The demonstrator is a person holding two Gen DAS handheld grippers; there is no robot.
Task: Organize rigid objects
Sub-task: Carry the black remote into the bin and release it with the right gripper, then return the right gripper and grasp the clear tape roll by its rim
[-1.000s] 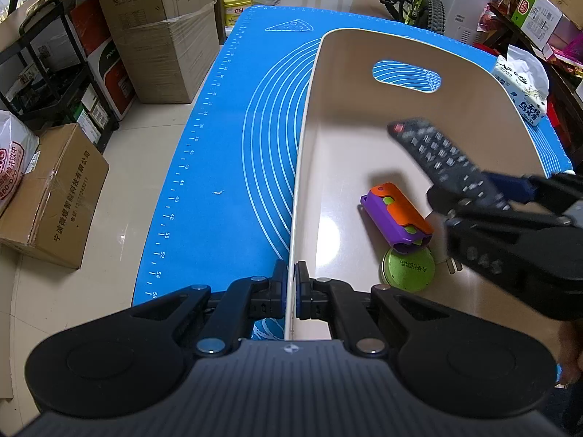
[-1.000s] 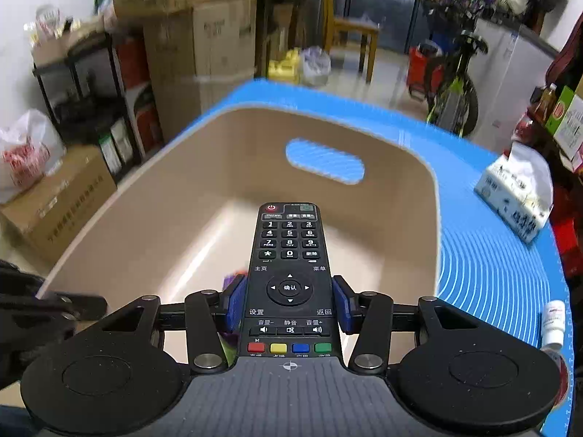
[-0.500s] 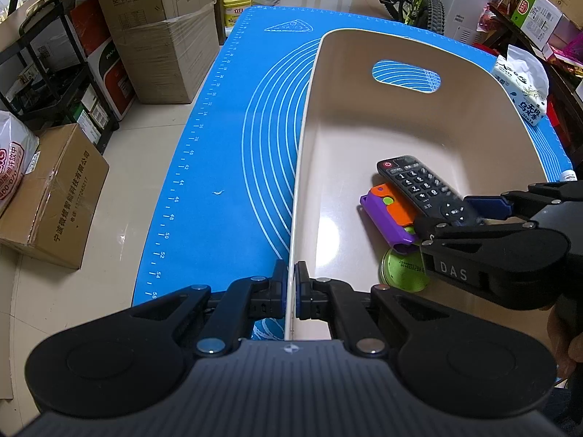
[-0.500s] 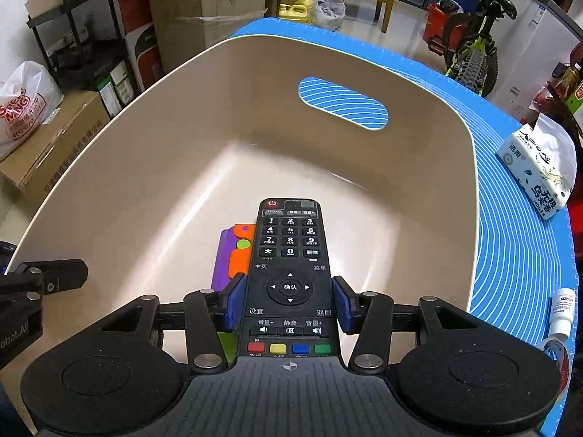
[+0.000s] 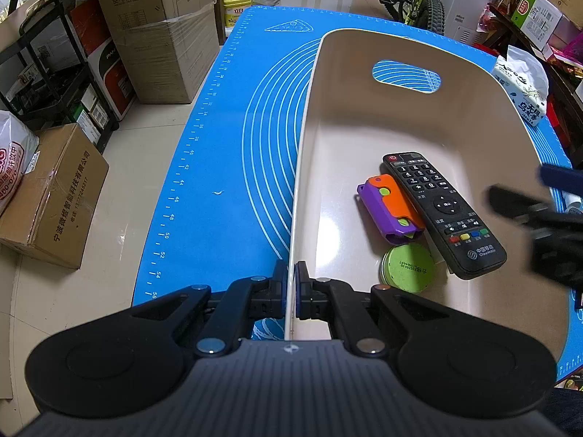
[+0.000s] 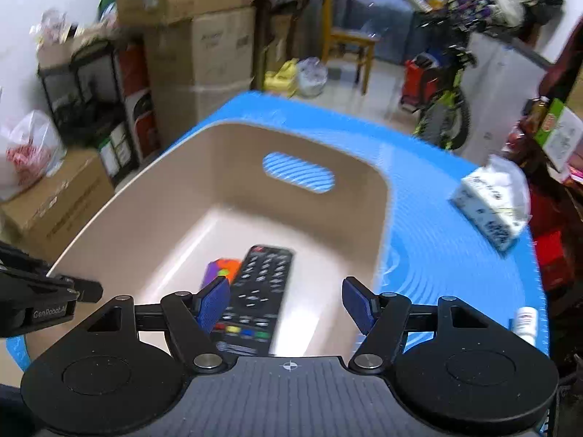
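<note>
left gripper [image 5: 290,291] pinched tight on the thin near rim of the beige bin [image 5: 473,116], low in the middle of the left wrist view. holding the bin steady, by the look of it.

right gripper [image 6: 288,304] with jaws opening, blue pads wide apart, nothing between them. seen again as a dark blur at the right edge of the left wrist view, off to the right of the things in the bin.

black remote [image 5: 442,213] flat on the bin floor, right of the middle in the left wrist view. long axis slanted: red button end toward the upper left, logo end toward the lower right. in the right wrist view, remote [image 6: 260,287] low and a bit left of the middle, partly behind the left blue pad, below the open jaws and not touching them.

purple and orange toy [image 5: 391,209] just beside the remote on its left, lying along the same slant. green round tin [image 5: 408,267] just below the toy, near the remote's low end.

remote job looks done. next thing most likely outside the bin: small white bottle [image 6: 524,324] on the blue mat [image 5: 226,167] at the lower right of the right wrist view, just past the bin's right wall. much nearer the right gripper than the left. tissue pack [image 6: 492,200] farther up on the right, soft, maybe not for this job.
</note>
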